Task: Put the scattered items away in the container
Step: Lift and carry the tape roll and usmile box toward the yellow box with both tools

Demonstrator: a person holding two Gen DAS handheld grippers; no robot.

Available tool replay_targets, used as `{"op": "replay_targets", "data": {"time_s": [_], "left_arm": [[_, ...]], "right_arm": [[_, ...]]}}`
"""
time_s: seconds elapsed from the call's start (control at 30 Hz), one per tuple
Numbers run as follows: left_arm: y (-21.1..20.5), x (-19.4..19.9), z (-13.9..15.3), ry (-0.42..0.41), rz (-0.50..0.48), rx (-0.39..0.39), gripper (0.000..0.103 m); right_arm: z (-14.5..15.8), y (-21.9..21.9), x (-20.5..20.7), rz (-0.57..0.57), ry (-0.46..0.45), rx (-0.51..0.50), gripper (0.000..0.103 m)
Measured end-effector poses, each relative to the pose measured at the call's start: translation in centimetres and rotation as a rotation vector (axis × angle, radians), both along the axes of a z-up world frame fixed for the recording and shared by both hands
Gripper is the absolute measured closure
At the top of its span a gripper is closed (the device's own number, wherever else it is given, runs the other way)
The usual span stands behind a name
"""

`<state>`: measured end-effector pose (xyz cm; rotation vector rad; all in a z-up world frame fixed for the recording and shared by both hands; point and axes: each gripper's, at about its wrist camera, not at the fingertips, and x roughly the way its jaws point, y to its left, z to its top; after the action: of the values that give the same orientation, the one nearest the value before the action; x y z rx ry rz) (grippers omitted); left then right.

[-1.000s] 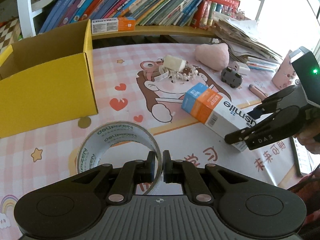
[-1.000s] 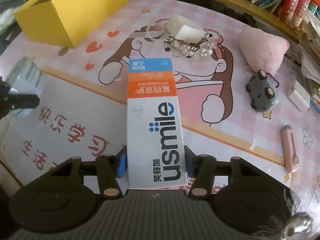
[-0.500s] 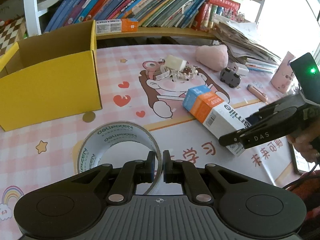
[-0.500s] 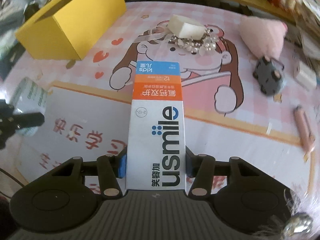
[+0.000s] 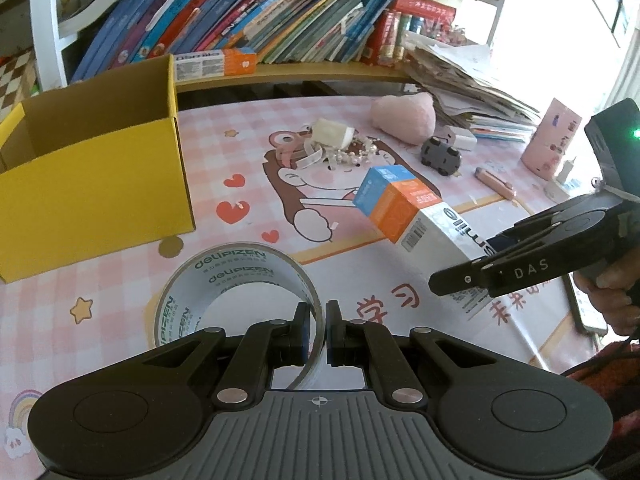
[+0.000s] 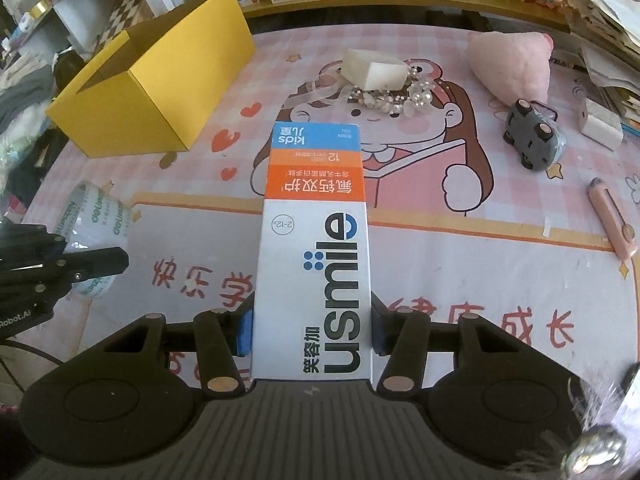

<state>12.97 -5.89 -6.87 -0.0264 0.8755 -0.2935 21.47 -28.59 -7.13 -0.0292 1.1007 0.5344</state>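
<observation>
My left gripper (image 5: 318,322) is shut on the wall of a clear tape roll (image 5: 224,292), held upright just above the pink mat. My right gripper (image 6: 312,330) is shut on a white, orange and blue toothpaste box (image 6: 314,248), lifted off the mat; the same toothpaste box (image 5: 416,220) shows at the right of the left wrist view. The open yellow cardboard box (image 5: 92,184) stands at the left, its yellow cardboard box (image 6: 160,80) side also seen far left in the right wrist view. In the right wrist view the left gripper (image 6: 120,258) with the tape roll (image 6: 96,220) sits at the left edge.
On the mat lie a white block on a pearl hair band (image 6: 376,72), a pink plush (image 6: 512,62), a grey toy car (image 6: 532,136), a pink utility knife (image 6: 612,220) and a small white box (image 6: 602,124). A bookshelf (image 5: 280,28) and paper piles (image 5: 464,76) border the far side.
The right gripper has lifted the toothpaste box off the mat and rolled to square it up. The left gripper with the tape roll has barely moved.
</observation>
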Motion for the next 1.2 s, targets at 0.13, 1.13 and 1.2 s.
{"op": "replay_targets", "data": {"time_s": [0.13, 1.13, 1.2], "left_arm": [[1.0, -0.1, 0.4, -0.013, -0.036, -0.009, 0.097], [10.7, -2.5, 2.1, -0.083, -0.197, -0.087, 0.097], [11.3, -2.7, 2.2, -0.086, -0.202, -0.094, 0.097]], "right_arm": [[0.4, 0.8, -0.8, -0.028, -0.012, -0.004, 0.053], [3.4, 11.6, -6.5, -0.157, -0.069, -0.04, 0.053], [3.5, 12.3, -6.8, -0.159, -0.068, -0.036, 0.053]]}}
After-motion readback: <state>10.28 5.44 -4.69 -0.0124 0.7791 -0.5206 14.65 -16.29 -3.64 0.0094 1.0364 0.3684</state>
